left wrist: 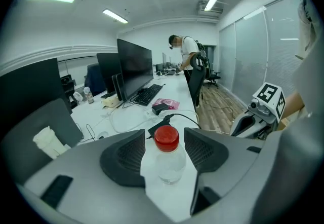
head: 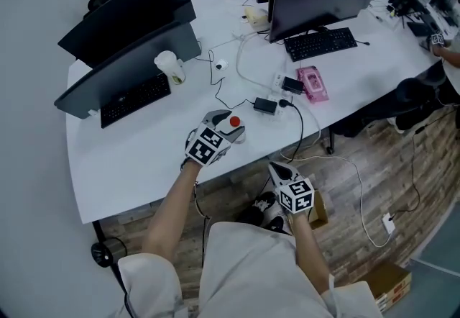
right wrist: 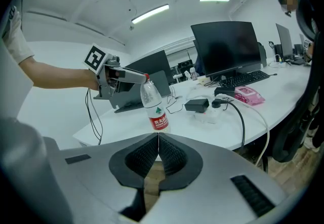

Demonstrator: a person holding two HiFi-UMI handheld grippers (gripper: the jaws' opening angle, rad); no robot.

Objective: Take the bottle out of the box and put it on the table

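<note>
2 jaws of the left gripper (left wrist: 165, 142) stand wide apart on either side of the red cap (head: 234, 122) of a clear plastic water bottle (right wrist: 153, 106). A gap shows at each pad, so nothing is gripped. The bottle stands upright on the white table (head: 144, 165), close to its front edge, with a black power adapter (head: 264, 105) further in. The right gripper (right wrist: 158, 142) hangs below that edge, jaws pressed together on nothing, above a cardboard box (head: 318, 210) on the floor. The placing looks done. Such a bottle is likely light, thin-walled and smooth, and tall enough to tip. The stiff neck under the cap, or the labelled waist, gives the surest hold.
</note>
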